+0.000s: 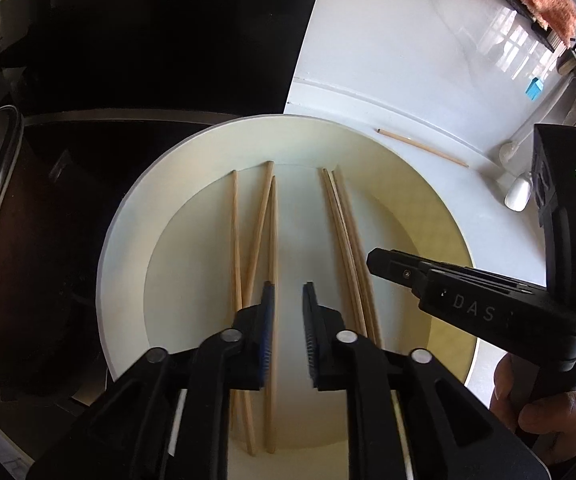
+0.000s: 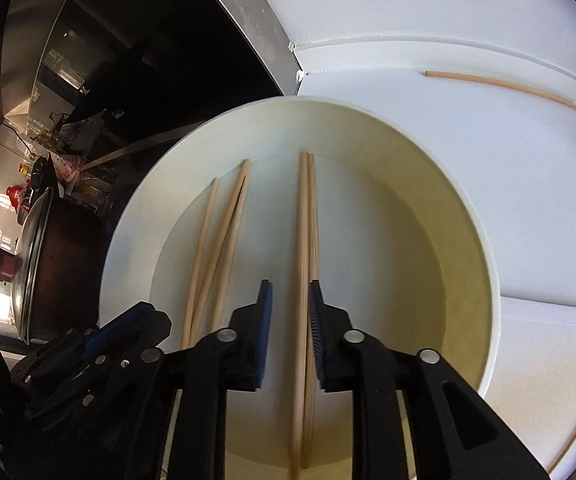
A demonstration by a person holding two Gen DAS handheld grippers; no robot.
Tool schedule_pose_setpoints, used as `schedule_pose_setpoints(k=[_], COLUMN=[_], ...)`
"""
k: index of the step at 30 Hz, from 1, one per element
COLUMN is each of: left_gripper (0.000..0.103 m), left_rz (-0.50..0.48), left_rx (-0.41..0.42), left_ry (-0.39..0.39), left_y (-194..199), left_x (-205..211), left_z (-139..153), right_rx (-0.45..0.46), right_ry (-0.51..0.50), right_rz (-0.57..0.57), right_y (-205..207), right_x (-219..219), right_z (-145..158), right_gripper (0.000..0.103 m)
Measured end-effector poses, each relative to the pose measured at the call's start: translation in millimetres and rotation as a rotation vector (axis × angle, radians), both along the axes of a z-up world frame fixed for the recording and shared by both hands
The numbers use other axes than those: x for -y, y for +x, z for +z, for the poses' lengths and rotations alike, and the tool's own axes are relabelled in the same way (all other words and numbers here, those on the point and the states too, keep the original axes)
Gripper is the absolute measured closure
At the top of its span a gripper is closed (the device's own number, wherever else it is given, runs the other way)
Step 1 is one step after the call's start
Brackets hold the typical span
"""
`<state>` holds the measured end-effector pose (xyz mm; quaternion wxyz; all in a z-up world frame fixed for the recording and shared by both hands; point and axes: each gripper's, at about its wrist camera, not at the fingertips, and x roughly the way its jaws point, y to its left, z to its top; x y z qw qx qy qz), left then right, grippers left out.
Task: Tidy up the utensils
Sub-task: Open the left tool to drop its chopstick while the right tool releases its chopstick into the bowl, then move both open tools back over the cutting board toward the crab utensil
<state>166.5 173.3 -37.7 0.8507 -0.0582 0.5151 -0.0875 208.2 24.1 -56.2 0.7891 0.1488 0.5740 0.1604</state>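
Both my grippers hang over the white bowl (image 1: pixel 128 216) on the counter (image 2: pixel 488 200), each with jaws parted and pressing on nothing: the left gripper (image 1: pixel 288 292) over bare bowl floor, the right gripper (image 2: pixel 290 292) straddling the right-hand chopstick bundle (image 2: pixel 306 216). This looks like the dropping-off step. One stray chopstick (image 2: pixel 500 84) lies on the counter beyond the bowl, so next I would reach for it.

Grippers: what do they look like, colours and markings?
Both are black plastic with round silver pivot pins. Left gripper and right gripper each have one blue pad and one dark ribbed pad. The right one's body shows pale "DAS" lettering and a green light.
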Motion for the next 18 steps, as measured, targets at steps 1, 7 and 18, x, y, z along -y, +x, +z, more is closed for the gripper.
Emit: schedule_pose_setpoints(k=[1, 7, 18], left_gripper=[0.064, 0.031, 0.006], left_rz=[0.013, 0.039, 0.033], left_rx=[0.007, 0.082, 0.193], left_ry=[0.005, 0.041, 0.082], left_y=[-1.8, -18.5, -53.7], left_x=[-2.3, -13.6, -16.9], left_z=[1.2, 19.6, 52.2], right_rx=[0.017, 0.127, 0.292], right_ry=[-0.009, -0.026, -0.021], right_rz=[-0.005, -0.051, -0.203], right_y=[-2.0, -28.3, -104.2], right_x=[2.6, 24.0, 62.8], right_z=[3.8, 26.5, 54.1], right_gripper=[0.074, 0.053, 0.044])
